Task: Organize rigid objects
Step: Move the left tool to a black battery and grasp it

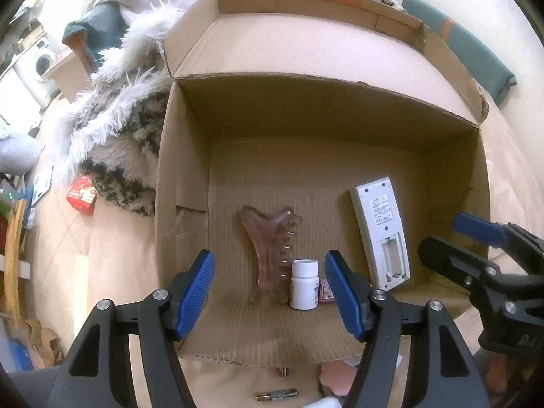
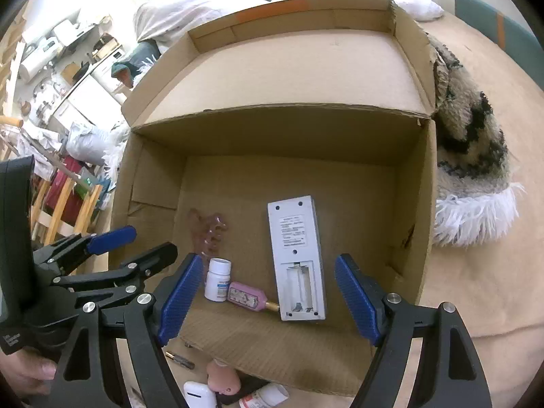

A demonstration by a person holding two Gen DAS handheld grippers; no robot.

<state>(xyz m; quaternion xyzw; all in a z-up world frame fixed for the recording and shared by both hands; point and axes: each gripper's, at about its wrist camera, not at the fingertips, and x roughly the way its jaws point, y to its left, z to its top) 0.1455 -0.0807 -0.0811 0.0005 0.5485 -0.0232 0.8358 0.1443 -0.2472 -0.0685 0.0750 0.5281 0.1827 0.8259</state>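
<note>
Inside cardboard box (image 1: 183, 176): pill bottle (image 1: 304, 284) upright beside remote (image 1: 380, 231), between parted, empty left gripper (image 1: 270, 292) pads. Right gripper (image 2: 268, 301) likewise agape. Risk: toppling bottle on withdrawal.

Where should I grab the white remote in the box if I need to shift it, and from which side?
Grip the remote across its narrow width, on the two long edges near the middle. It lies flat, back up, on the cardboard box floor, so come straight down from above. The open right gripper already straddles it. Avoid the near end: its battery bay is open, and a pink keychain touches it there.
</note>
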